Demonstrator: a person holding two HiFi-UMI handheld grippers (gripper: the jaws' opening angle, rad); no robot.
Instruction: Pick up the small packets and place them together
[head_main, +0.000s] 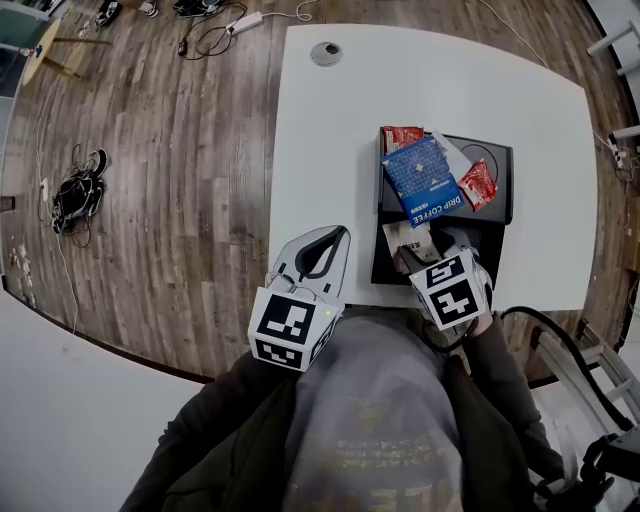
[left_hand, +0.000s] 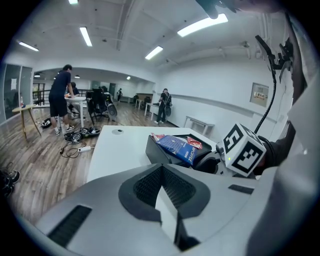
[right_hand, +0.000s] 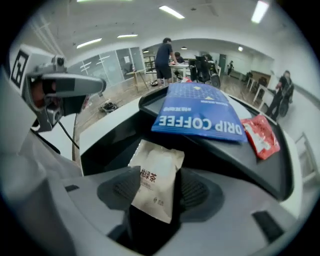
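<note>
Right gripper (right_hand: 155, 194) jaws spread, beige packet (right_hand: 156, 181) upright between them, at near end of black tray (head_main: 497, 160). Blue coffee packet (head_main: 422, 180) and red packets (head_main: 478, 185) lie farther in. Left gripper (left_hand: 161, 172) pressed together, empty, left of tray.

Beige packet (right_hand: 154, 186), blue coffee packet (right_hand: 200, 116), red packets (right_hand: 261, 136)
</note>
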